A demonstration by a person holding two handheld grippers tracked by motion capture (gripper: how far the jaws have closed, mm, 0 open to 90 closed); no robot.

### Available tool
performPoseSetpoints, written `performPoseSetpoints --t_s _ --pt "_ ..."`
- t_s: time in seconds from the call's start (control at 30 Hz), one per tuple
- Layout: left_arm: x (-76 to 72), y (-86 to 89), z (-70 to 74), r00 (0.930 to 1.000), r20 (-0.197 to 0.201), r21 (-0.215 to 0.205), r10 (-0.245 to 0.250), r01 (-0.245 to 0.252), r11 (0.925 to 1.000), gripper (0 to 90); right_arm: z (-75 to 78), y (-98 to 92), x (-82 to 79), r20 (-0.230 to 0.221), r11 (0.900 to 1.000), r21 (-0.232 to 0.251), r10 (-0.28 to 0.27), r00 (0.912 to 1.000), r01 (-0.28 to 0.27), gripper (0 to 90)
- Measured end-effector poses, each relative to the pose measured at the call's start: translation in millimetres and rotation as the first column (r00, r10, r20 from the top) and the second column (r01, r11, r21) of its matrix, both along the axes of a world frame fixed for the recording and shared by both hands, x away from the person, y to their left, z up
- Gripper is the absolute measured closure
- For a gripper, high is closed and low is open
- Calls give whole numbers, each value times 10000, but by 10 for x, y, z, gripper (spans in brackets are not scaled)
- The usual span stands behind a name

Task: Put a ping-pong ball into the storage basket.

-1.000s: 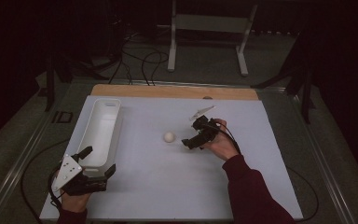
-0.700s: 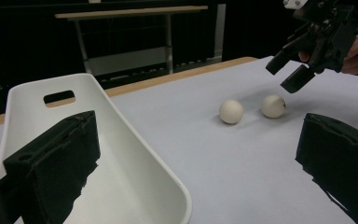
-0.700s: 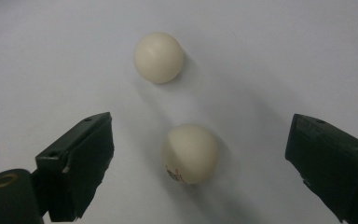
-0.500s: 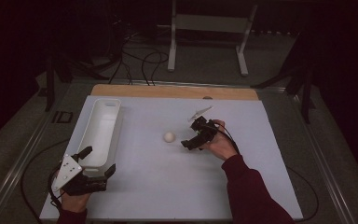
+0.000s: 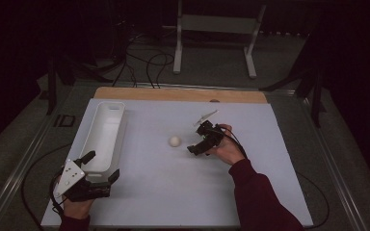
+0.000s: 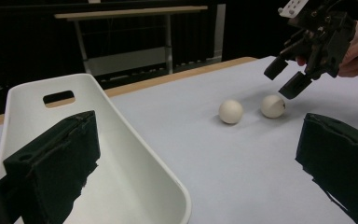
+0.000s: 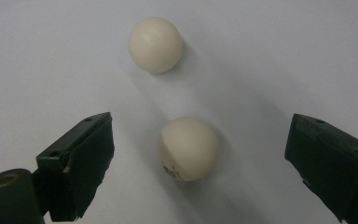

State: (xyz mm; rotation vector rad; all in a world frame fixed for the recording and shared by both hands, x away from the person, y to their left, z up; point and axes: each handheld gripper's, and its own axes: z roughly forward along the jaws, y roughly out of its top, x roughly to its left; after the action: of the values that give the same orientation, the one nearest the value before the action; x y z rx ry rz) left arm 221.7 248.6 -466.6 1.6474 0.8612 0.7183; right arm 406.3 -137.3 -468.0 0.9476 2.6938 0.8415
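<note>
Here, two smooth round balls (image 7: 189,148) lie matte.

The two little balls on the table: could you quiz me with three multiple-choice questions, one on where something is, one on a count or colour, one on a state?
1. Where is the nearer ball relative to the right hand-held gripper?
A. Between its jaws on the table
B. In the white tray
C. On the floor

2. How many balls lie on the table?
A. One
B. Two
C. Four

3. How is the left hand-held gripper?
A. Shut on a ball
B. Open, straddling the tray's near end
C. Lying flat, let go

Answers: 1 A, the right gripper view shows the ball between the spread jaws. 2 B, a second ball lies just beyond. 3 B, one jaw sits inside the white tray, the other outside.
</note>
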Motion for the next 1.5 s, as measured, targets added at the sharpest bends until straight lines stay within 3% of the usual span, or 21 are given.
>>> performPoseSetpoints --t_s 0.57,1.17,1.5 --pt "0 -1 -1 10000 4 -4 -4 4 10000 0 -71 50 -1 -176 9996 -286 31 9998 -36 94" --pt "-2 0 0 10000 12 -22 -6 6 10000 0 -158 80 22 -412 9974 -724 -77 9991 47 173" --pt "-1 2 -1 10000 4 -2 -7 7 10000 0 -183 86 32 -539 9972 -750 -56 9985 15 266"
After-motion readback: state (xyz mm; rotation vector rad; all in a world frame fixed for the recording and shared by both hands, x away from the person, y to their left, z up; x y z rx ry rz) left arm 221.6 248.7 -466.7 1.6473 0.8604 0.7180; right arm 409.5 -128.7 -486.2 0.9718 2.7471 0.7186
